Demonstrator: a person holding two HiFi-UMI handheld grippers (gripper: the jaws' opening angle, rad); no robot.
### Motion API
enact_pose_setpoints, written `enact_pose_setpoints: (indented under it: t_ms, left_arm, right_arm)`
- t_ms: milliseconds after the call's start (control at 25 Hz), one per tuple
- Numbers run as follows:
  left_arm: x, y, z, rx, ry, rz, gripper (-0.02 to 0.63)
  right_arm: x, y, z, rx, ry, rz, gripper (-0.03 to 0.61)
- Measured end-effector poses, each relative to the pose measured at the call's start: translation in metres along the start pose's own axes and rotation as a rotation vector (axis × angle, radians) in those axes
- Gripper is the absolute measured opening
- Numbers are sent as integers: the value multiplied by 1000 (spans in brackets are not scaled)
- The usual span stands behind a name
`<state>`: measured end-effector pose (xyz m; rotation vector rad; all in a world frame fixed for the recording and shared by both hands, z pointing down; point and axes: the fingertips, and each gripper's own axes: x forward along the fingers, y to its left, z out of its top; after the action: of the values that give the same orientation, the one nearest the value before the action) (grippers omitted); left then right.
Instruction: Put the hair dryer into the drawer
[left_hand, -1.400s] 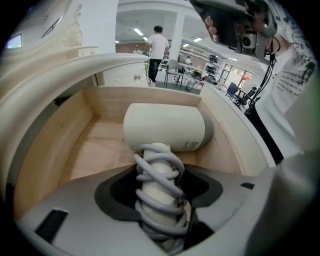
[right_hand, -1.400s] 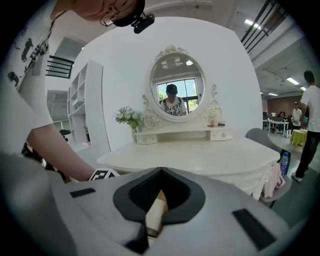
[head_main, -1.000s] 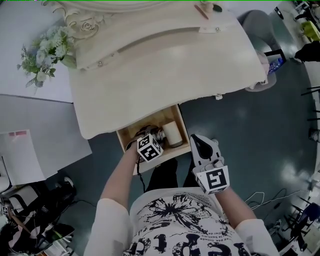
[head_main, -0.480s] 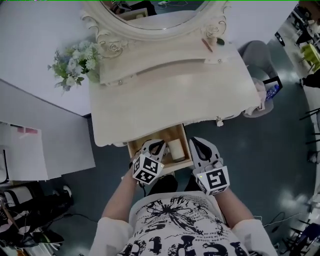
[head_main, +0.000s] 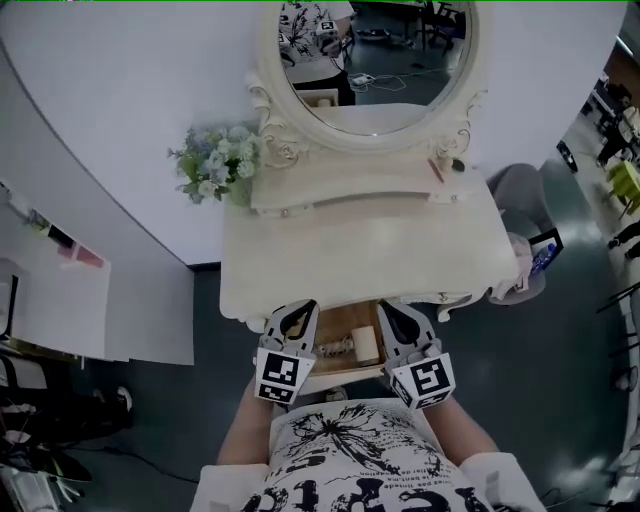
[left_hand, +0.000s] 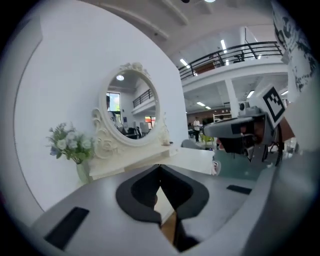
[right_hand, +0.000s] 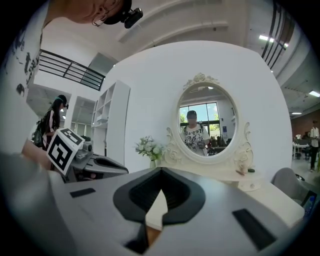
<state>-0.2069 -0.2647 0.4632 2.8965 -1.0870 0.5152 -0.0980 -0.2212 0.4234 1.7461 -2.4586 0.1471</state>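
Note:
The hair dryer (head_main: 345, 348) lies inside the open wooden drawer (head_main: 350, 375) under the front edge of the cream dressing table (head_main: 400, 240); its pale barrel shows between the two grippers. My left gripper (head_main: 299, 309) (left_hand: 160, 167) hovers above the drawer's left side, jaws shut and empty. My right gripper (head_main: 384, 306) (right_hand: 161, 170) hovers above the drawer's right side, also shut with nothing in it. Both point level toward the table and mirror, apart from the dryer.
An oval mirror (head_main: 375, 60) stands at the back of the table, with a vase of flowers (head_main: 215, 165) on its left and small items (head_main: 445, 165) on its right. A grey chair (head_main: 520, 195) stands right of the table; white panels (head_main: 70, 300) lean at the left.
The left gripper has lifted out of the drawer, leaving the hair dryer inside. The right gripper has risen too. The head view has tilted up to take in the mirror.

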Motion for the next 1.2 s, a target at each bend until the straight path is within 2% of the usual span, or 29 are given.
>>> enact_pose_setpoints:
  t_ms: [200, 520, 760, 1200]
  left_arm:
    - [-43, 35, 29, -43, -118, 138, 21]
    - [-94, 60, 48, -108, -212, 241, 21]
    - [-109, 64, 43, -140, -220, 262, 21]
    - [-111, 52, 44, -145, -228, 230, 21]
  right_arm:
    - [7, 24, 18, -29, -47, 40, 9]
    - [3, 49, 30, -46, -81, 74, 9]
    - [0, 59, 32, -53, -78, 70, 9]
    - [-8, 70, 29, -46, -86, 74, 9]
